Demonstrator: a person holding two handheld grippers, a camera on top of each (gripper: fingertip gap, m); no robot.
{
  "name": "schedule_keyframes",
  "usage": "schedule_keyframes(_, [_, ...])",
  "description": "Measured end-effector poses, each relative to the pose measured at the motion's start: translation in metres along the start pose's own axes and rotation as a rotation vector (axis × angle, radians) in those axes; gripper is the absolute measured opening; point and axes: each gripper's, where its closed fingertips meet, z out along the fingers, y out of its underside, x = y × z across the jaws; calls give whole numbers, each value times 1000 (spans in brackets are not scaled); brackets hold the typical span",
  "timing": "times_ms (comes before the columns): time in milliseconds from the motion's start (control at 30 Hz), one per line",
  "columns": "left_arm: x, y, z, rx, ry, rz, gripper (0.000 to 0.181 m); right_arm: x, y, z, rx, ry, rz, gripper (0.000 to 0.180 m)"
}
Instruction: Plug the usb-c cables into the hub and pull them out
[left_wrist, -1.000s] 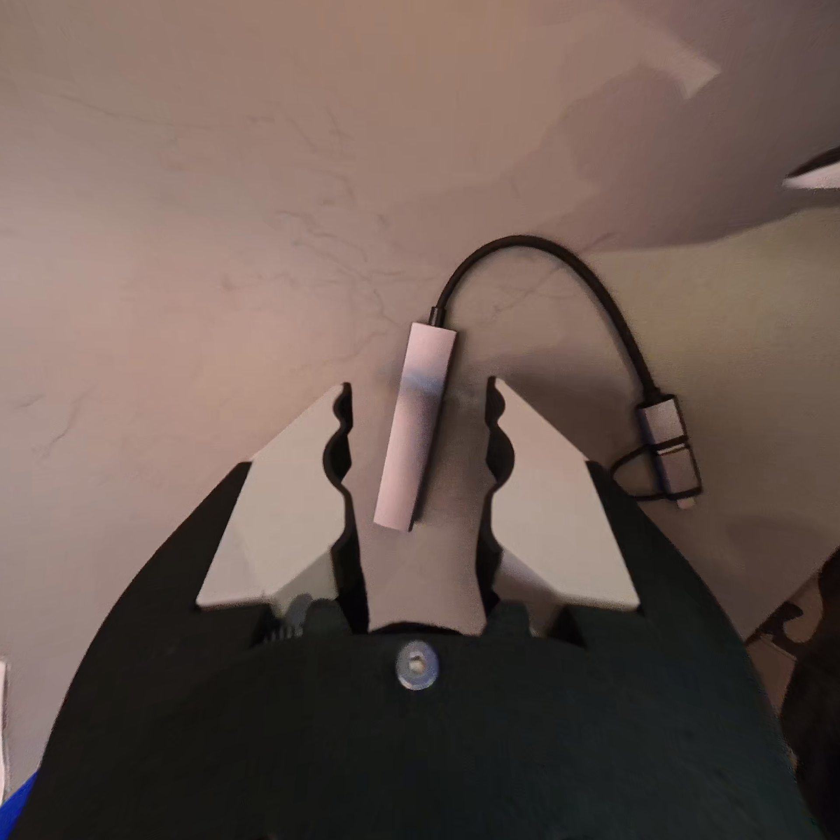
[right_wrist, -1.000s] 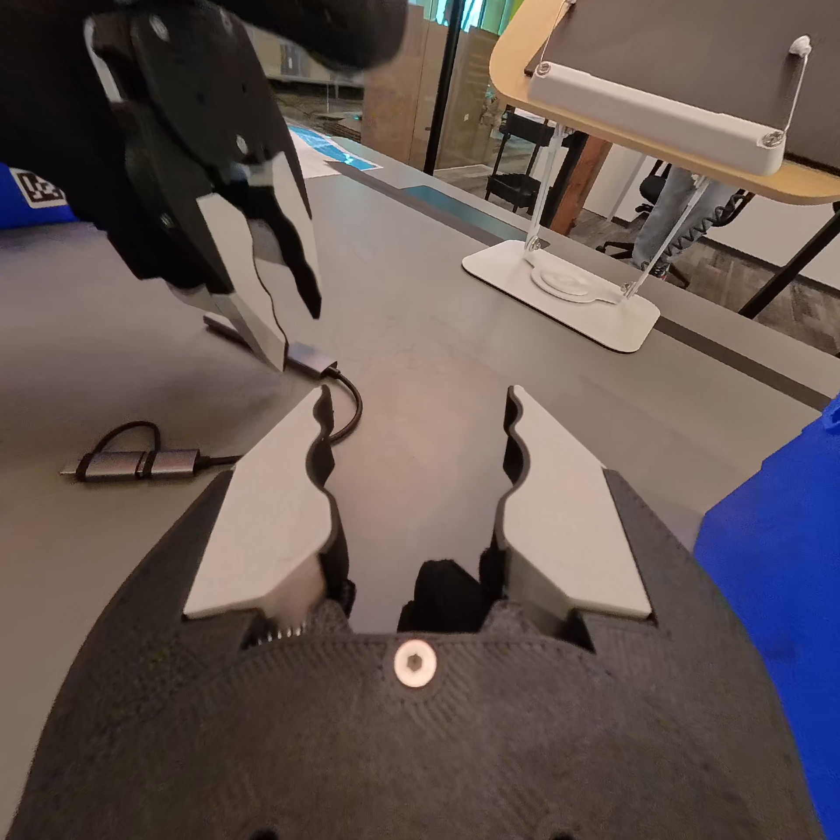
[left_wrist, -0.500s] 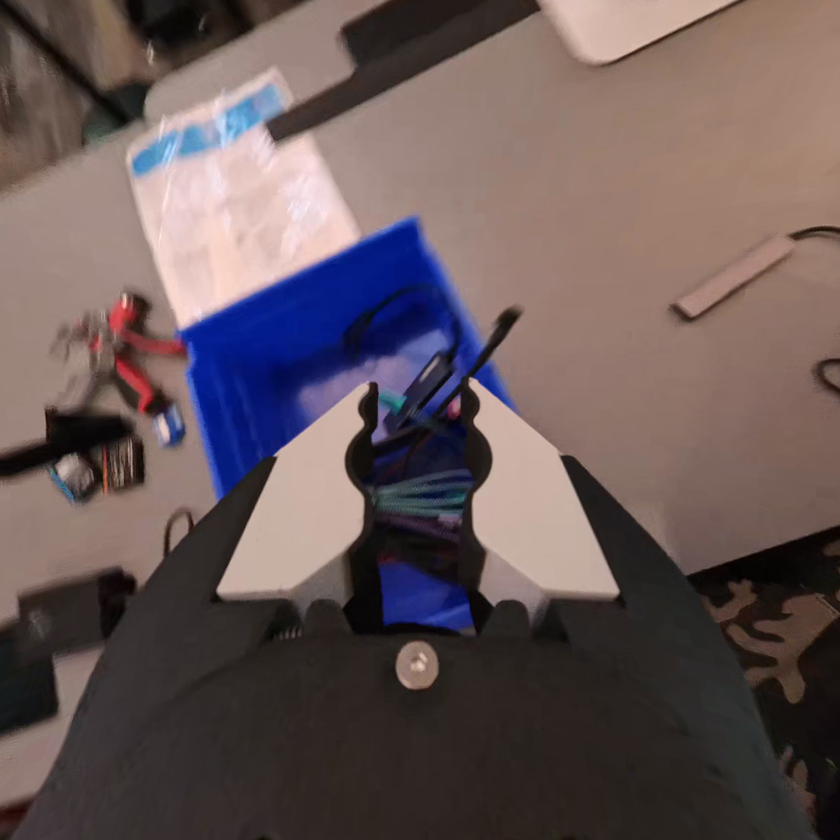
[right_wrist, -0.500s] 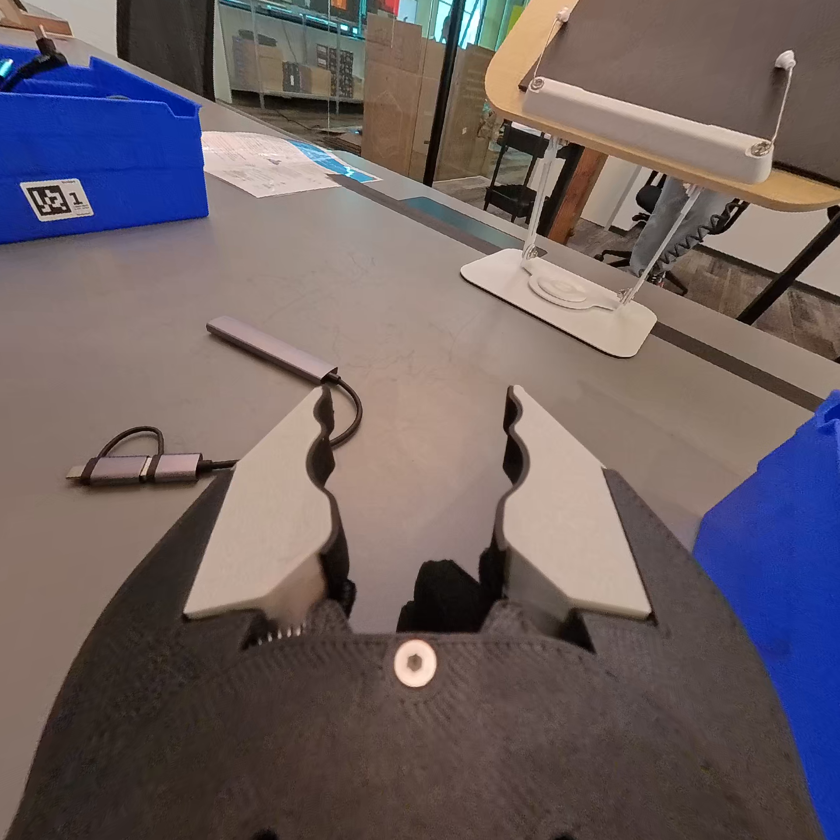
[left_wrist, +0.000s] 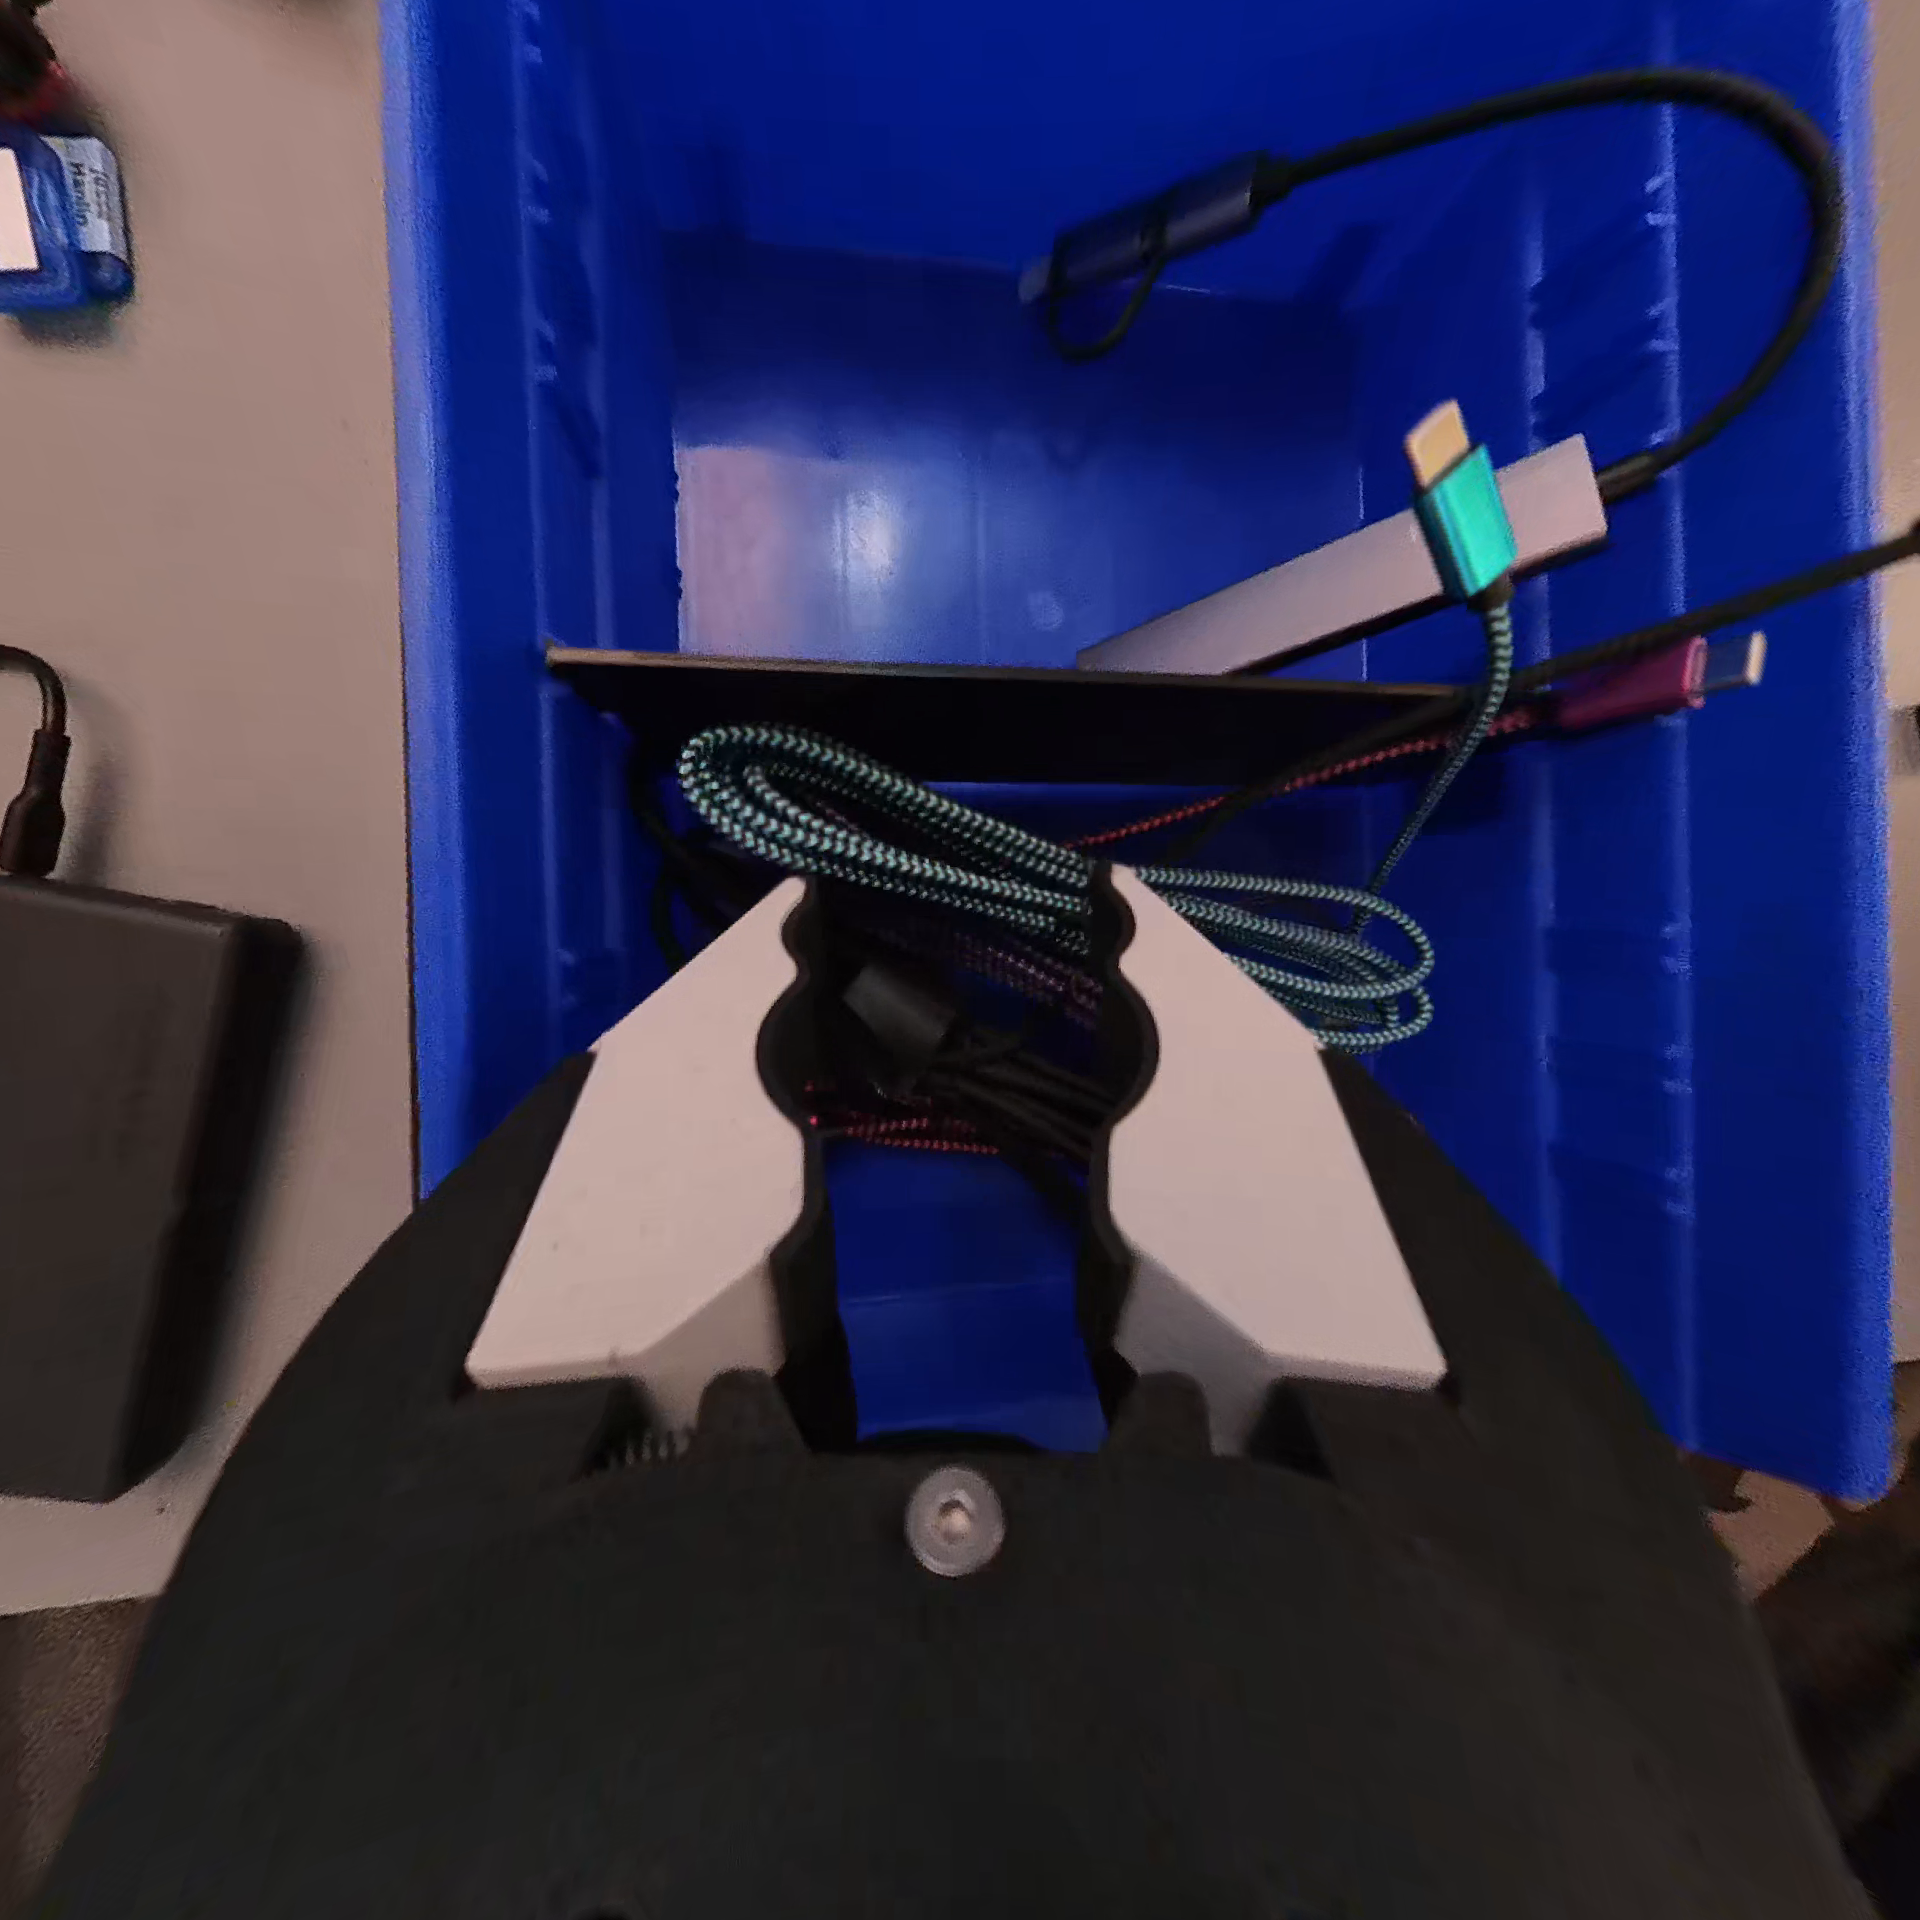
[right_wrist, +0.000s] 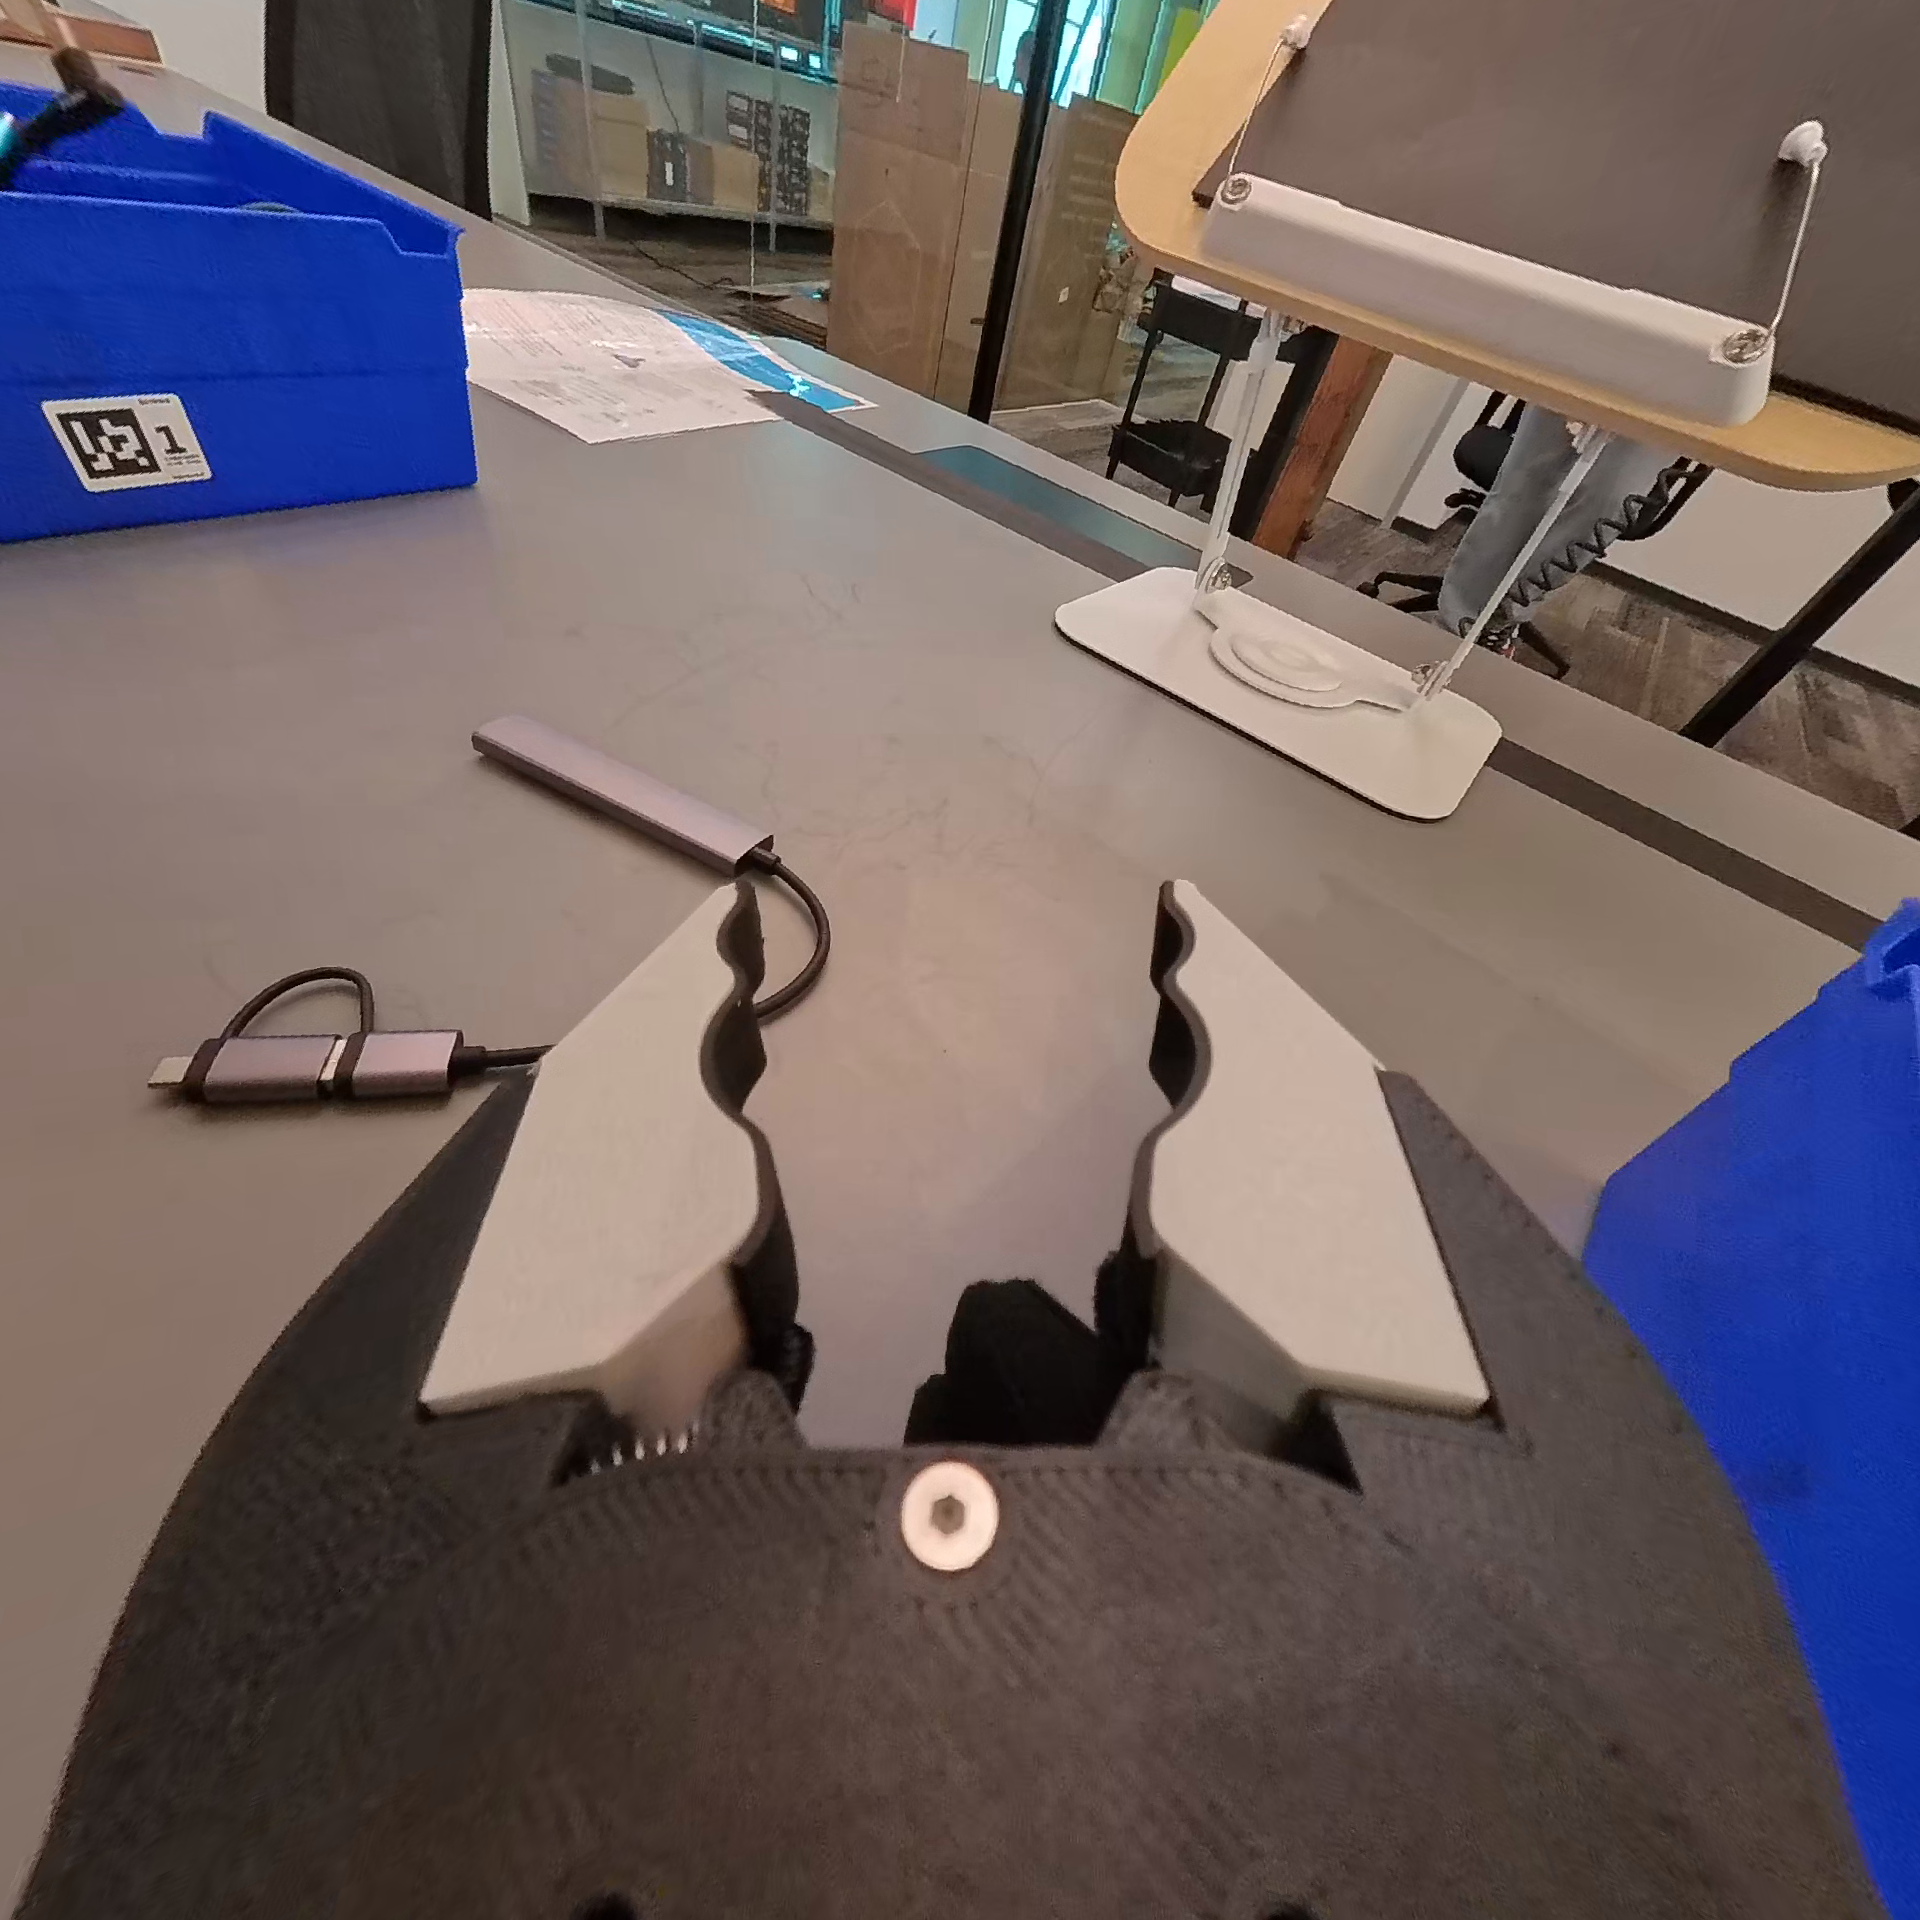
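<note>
In the left wrist view my left gripper is open and empty above a blue bin. A coiled teal braided cable lies just past the fingertips, its teal plug sticking up at the right. A purple plug, red and black cables and a second grey hub also lie in the bin. In the right wrist view a slim grey hub lies on the grey table, its black lead ending in a grey adapter plug. My right gripper is open and empty, low over the table right of the hub.
A black divider splits the bin. A black box sits left of it. In the right wrist view, a blue bin stands far left, another blue bin close at right, and a white stand and paper sheet lie behind. About 50 cm separates my left fingertips from my right. The grey adapter plug lies around 12 cm away from my right fingertips.
My left gripper left the hub on the table and swung over to the blue bin of cables, closing in on it. It is gone from the right wrist view. The right gripper has not moved.
</note>
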Motion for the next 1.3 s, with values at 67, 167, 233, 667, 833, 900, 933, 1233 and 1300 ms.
schedule_keyframes(67, [0, -2, 5, 1, 4, -16, 49, 0, 0, 0, 1, 0, -2, 74])
schedule_keyframes(167, [0, -5, 8, 25, -19, -8, 46, -1, 0, 0, 0, -2, -5, 74])
schedule_keyframes(233, [-4, -8, 7, 41, -42, -17, 23, -1, 0, 0, -1, -3, -10, 74])
schedule_keyframes(667, [6, -30, -15, 204, -51, 51, 8, -3, 1, 2, -13, 0, -30, 74])
schedule_keyframes(833, [20, -57, -46, 349, -50, 92, 6, -4, 2, 2, -16, -1, -36, 74])
schedule_keyframes(900, [27, -68, -61, 412, -46, 115, 6, -4, 2, 2, -17, -1, -38, 74])
schedule_keyframes(933, [28, -73, -68, 435, -50, 121, 5, -4, 2, 2, -17, -1, -38, 74])
schedule_keyframes(1233, [52, -118, -129, 599, -22, 195, 4, -5, 2, 2, -18, -2, -44, 74])
schedule_keyframes(1300, [59, -129, -141, 625, -27, 223, 4, -5, 2, 2, -19, -3, -46, 74])
